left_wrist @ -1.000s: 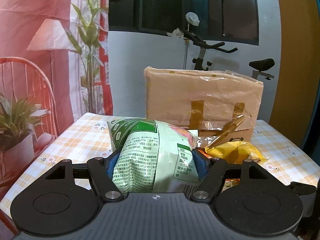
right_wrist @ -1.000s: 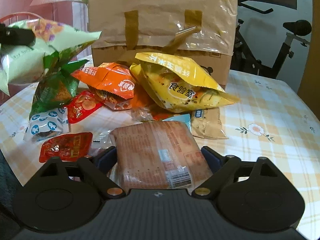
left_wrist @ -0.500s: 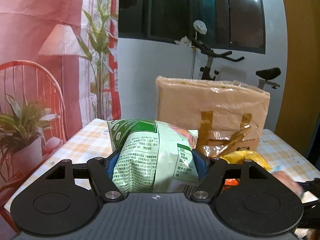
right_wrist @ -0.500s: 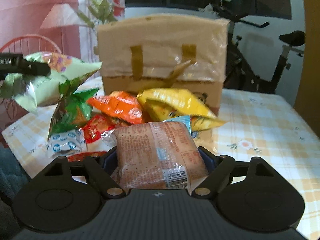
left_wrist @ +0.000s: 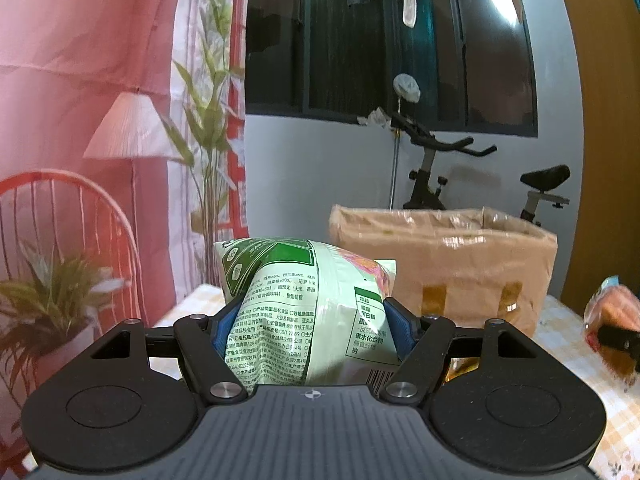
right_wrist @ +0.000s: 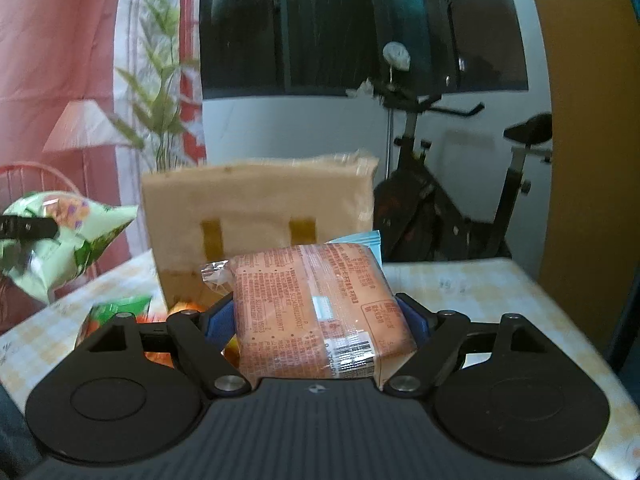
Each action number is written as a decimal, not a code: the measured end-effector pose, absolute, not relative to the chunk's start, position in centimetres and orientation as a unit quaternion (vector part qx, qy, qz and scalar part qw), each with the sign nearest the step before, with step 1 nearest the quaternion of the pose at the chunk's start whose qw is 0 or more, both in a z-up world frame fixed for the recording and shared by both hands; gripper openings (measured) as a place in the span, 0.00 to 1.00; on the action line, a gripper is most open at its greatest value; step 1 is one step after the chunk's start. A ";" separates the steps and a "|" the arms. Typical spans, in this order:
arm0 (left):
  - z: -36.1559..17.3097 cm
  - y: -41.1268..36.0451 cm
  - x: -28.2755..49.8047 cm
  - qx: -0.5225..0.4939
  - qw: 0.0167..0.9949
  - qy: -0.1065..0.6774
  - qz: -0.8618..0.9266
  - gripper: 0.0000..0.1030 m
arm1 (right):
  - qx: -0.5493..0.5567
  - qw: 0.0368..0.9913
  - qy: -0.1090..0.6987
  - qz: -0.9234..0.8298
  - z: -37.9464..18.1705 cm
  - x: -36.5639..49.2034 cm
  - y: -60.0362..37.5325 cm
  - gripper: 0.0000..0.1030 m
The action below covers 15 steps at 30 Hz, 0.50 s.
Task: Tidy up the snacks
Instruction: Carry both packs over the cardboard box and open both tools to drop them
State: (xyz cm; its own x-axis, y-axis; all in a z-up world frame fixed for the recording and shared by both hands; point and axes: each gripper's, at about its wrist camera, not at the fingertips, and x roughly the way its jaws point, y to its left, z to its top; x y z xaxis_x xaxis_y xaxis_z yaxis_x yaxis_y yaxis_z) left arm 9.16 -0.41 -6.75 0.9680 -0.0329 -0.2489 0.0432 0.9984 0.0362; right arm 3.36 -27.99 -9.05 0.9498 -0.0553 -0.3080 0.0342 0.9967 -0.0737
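My left gripper (left_wrist: 310, 326) is shut on a pale green snack bag (left_wrist: 308, 304), held in the air in front of the cardboard box (left_wrist: 452, 268). The same green bag (right_wrist: 68, 240) shows at the left edge of the right wrist view. My right gripper (right_wrist: 318, 316) is shut on an orange cracker packet (right_wrist: 320, 304), lifted above the table with the box (right_wrist: 256, 216) straight ahead. That packet (left_wrist: 612, 320) appears at the right edge of the left wrist view. The box top looks open.
Loose snack packets, green (right_wrist: 120, 308) and orange (right_wrist: 188, 308), lie on the checked tablecloth (right_wrist: 472, 284) below the box front. An exercise bike (right_wrist: 448, 200) stands behind the table. A pink curtain (left_wrist: 80, 80) with a printed lamp and plants hangs at left.
Both grippers have risen with their packets, the right one more. The box now sits lower in both views and the snack pile has dropped almost out of sight.
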 end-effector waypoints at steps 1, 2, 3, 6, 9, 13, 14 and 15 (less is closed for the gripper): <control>-6.4 -0.5 9.5 0.022 0.992 0.121 -0.019 0.72 | -0.036 0.988 0.151 -0.023 -8.5 3.7 -28.1 0.80; -6.1 -0.6 9.8 0.024 0.993 0.116 -0.020 0.72 | -0.038 0.988 0.145 -0.023 -8.0 4.0 -28.2 0.80; -5.7 -0.6 10.1 0.027 0.993 0.111 -0.021 0.72 | -0.040 0.989 0.140 -0.023 -7.5 4.4 -28.3 0.80; -4.6 -1.1 11.2 0.035 0.995 0.094 -0.026 0.72 | -0.046 0.992 0.119 -0.020 -5.8 5.9 -28.2 0.80; -3.2 -1.6 12.5 0.033 0.995 0.080 -0.039 0.72 | -0.054 0.993 0.105 -0.015 -4.6 7.3 -28.1 0.80; -1.4 -2.6 15.0 0.025 0.996 0.065 -0.056 0.72 | -0.059 0.994 0.091 -0.003 -2.8 9.9 -28.0 0.80; -1.1 -3.0 15.6 0.026 0.996 0.064 -0.061 0.72 | -0.058 0.994 0.088 0.002 -2.4 10.5 -28.0 0.80; -0.8 -3.4 16.3 0.028 0.995 0.064 -0.067 0.72 | -0.059 0.995 0.085 0.007 -1.9 11.3 -27.9 0.80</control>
State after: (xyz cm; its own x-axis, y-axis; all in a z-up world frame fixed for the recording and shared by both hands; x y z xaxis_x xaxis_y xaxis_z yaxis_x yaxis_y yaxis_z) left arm 16.32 -3.36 -0.82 0.9830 -0.1294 -0.1305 0.1366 0.9895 0.0476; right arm 11.31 -27.95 -1.92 0.9854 0.0031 -0.1702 -0.0231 0.9931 -0.1154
